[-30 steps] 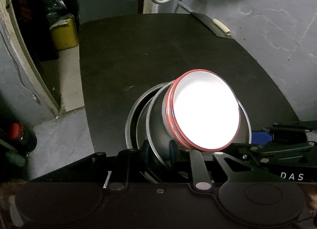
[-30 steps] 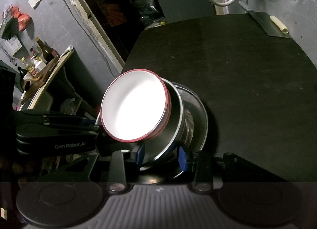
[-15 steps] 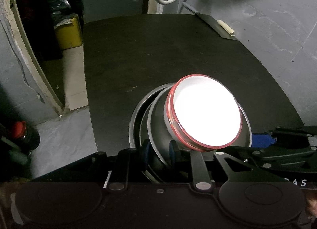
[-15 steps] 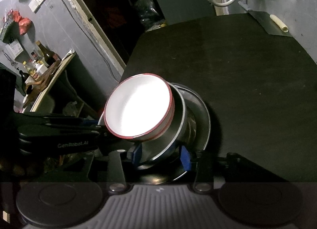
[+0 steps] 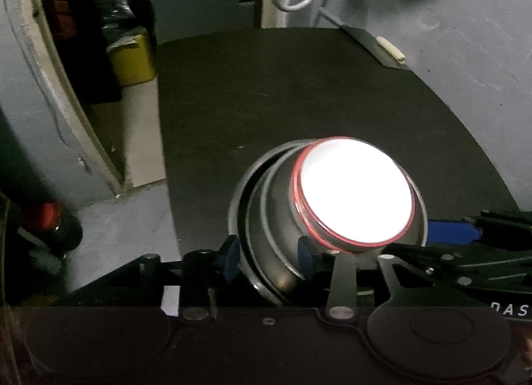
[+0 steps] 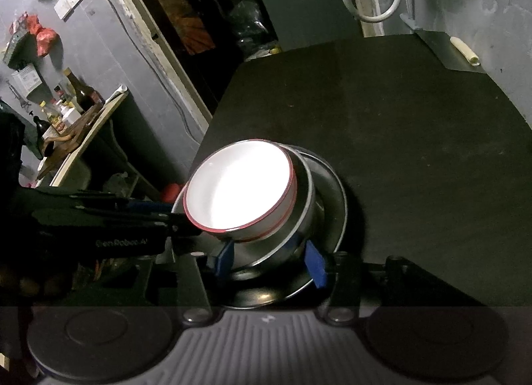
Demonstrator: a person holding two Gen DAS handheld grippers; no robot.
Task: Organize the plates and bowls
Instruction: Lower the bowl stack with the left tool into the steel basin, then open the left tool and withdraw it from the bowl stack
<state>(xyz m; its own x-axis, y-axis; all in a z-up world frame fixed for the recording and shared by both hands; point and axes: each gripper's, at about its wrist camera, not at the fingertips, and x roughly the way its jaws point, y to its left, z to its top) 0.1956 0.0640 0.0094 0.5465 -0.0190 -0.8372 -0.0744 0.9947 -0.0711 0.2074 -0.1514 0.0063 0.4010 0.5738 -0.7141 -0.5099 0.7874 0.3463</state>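
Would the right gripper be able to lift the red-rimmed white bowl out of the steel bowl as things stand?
Probably yes: the white bowl sits uncovered on top, nested in the steel bowl. The right gripper, jaws just opening, straddles the steel rim just below.

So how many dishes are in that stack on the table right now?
3 visible: the white red-rimmed bowl on top, a steel bowl under it, and a steel plate at the bottom. More could be nested out of sight.

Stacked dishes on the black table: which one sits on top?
The white bowl with the red rim. It is nested in the steel bowl, which rests on the flat steel plate; it is the only one that isn't metal.
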